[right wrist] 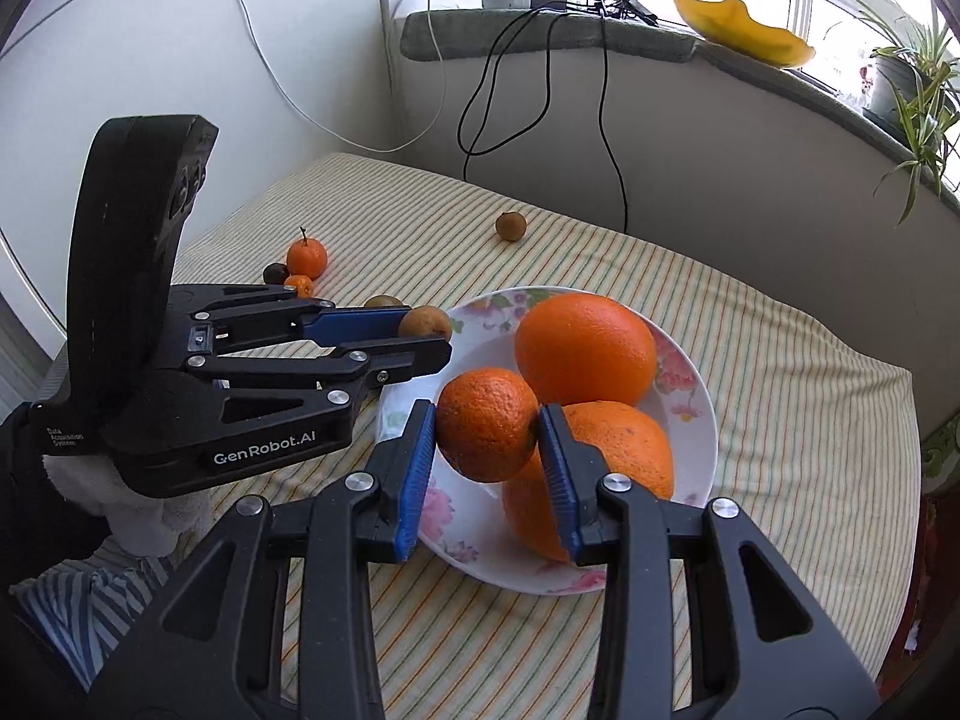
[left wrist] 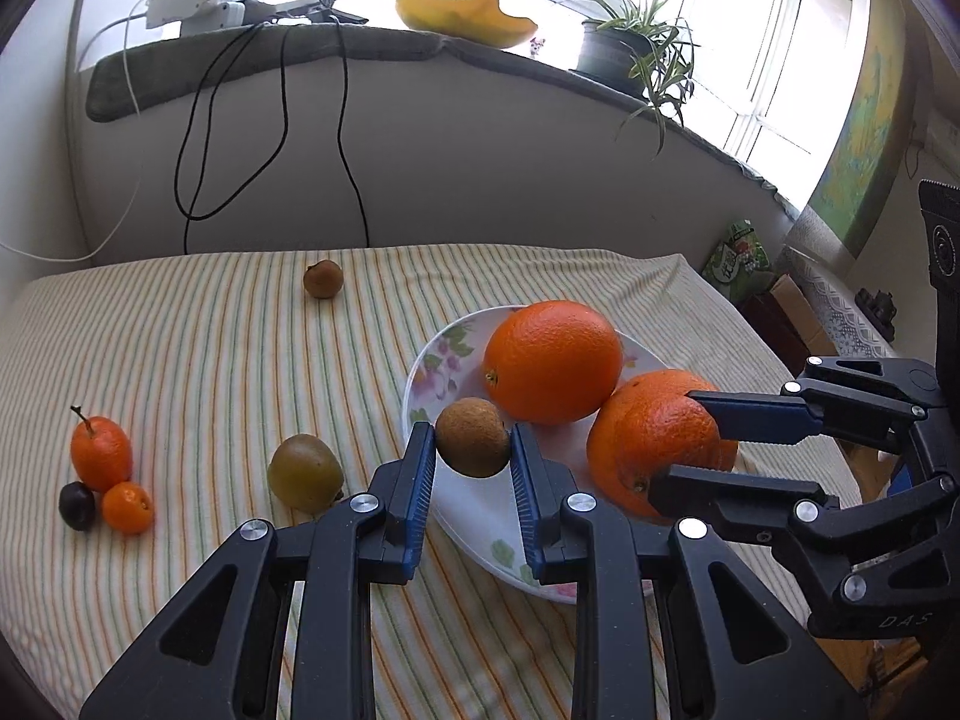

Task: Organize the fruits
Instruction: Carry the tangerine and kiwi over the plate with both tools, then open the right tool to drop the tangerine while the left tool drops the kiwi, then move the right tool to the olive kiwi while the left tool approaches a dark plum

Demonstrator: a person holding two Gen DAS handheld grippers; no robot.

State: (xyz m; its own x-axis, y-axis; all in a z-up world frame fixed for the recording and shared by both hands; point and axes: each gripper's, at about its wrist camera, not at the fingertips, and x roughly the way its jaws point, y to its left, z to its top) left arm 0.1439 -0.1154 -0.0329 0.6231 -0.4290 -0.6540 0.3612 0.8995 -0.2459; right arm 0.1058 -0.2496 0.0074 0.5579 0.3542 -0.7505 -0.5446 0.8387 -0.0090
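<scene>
A floral white plate (left wrist: 423, 372) (right wrist: 699, 420) holds two large oranges (left wrist: 552, 360) (right wrist: 585, 348). My left gripper (left wrist: 473, 450) is shut on a brown kiwi (left wrist: 472, 437) and holds it over the plate's left edge; the kiwi also shows in the right wrist view (right wrist: 426, 322). My right gripper (right wrist: 487, 441) is shut on a small rough orange (right wrist: 487, 425) above the plate's near side, beside another orange (right wrist: 624, 444). In the left wrist view the right gripper (left wrist: 690, 438) clasps that orange (left wrist: 654, 438).
On the striped cloth (left wrist: 210, 348) lie a green kiwi (left wrist: 305, 471), a stemmed tangerine (left wrist: 100, 451), a small tangerine (left wrist: 126, 507), a dark plum (left wrist: 77, 505) and a brown fruit (left wrist: 323, 279) further back. Cables hang down the wall; a potted plant (left wrist: 624, 51) stands on the sill.
</scene>
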